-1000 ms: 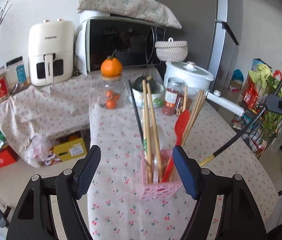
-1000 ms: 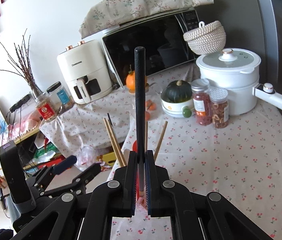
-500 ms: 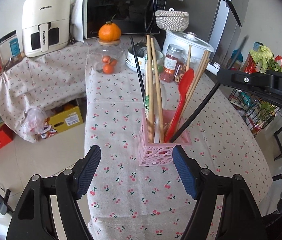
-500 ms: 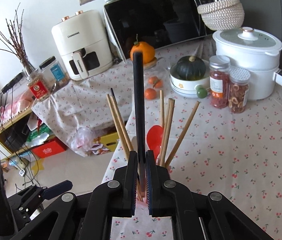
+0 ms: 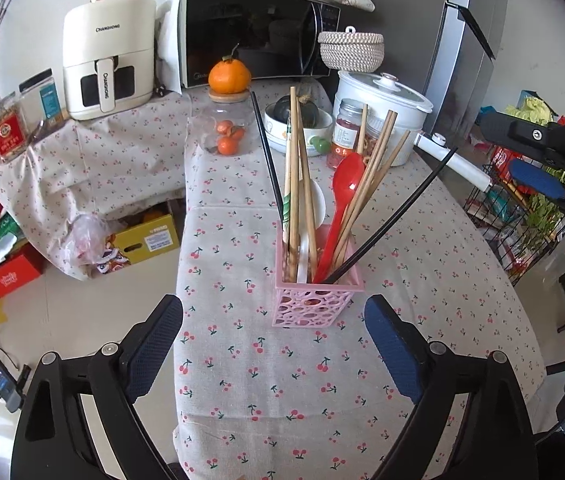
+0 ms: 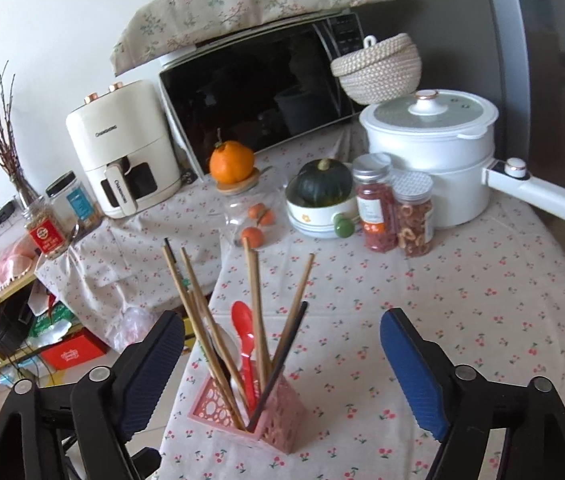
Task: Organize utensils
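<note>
Left gripper (image 5: 274, 344): fingers spread, empty | Right gripper (image 6: 282, 364): fingers spread, empty | Pink holder (image 5: 314, 300): chopsticks (image 5: 296, 168), red spoon (image 5: 342, 196), black chopstick (image 5: 394, 212) leaning inside

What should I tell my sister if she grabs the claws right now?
Left claw: open, empty, low in front of the pink holder.
Right claw: open, empty, just above the holder.
Holder stands on the cherry cloth with wooden chopsticks, a red spoon, a white spoon and two black chopsticks inside.
Done: everything visible is in the holder.
Left: no loose utensils in view; check outside the frames.
</note>
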{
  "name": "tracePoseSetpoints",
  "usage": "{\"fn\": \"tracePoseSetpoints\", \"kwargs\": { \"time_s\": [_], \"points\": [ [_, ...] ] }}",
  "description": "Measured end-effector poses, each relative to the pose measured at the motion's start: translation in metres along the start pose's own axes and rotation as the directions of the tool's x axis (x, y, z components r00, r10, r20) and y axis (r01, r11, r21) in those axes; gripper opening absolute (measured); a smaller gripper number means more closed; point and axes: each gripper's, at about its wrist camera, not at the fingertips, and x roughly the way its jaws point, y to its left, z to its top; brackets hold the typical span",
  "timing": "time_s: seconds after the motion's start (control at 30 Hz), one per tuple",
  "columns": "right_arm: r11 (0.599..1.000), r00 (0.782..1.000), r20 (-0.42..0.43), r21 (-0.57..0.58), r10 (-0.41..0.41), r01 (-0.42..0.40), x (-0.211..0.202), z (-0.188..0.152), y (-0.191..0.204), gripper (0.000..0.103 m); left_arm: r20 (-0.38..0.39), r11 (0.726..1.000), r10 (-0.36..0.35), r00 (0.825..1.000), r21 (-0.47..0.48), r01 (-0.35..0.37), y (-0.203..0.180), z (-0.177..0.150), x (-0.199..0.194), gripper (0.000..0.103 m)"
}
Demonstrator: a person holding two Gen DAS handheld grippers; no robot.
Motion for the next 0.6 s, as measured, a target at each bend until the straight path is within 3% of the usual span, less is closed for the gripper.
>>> {"fn": "tracePoseSetpoints", "kwargs": {
  "time_s": [0.1,0.3,0.6],
  "points": [
    [0.997,0.998,0.013,-0.031,-0.068,0.069,-0.016,-0.005,-0.004,0.103,0.009,1.000,0.021,1.000,-0.005,-0.021,-0.005,-0.004,-0.010,0.094],
    [0.984,0.988,-0.009,-0.083,-0.156,0.155,-0.044,-0.028,-0.013,0.103,0.044,0.998,0.057,0.997,0.010,-0.058,-0.022,-0.013,-0.033,0.094],
    [0.965,0.969,0.011,-0.091,-0.247,0.247,-0.076,-0.059,-0.029,0.103,0.087,0.997,0.035,0.996,0.060,-0.041,-0.053,-0.027,-0.059,0.096]
  ]
}}
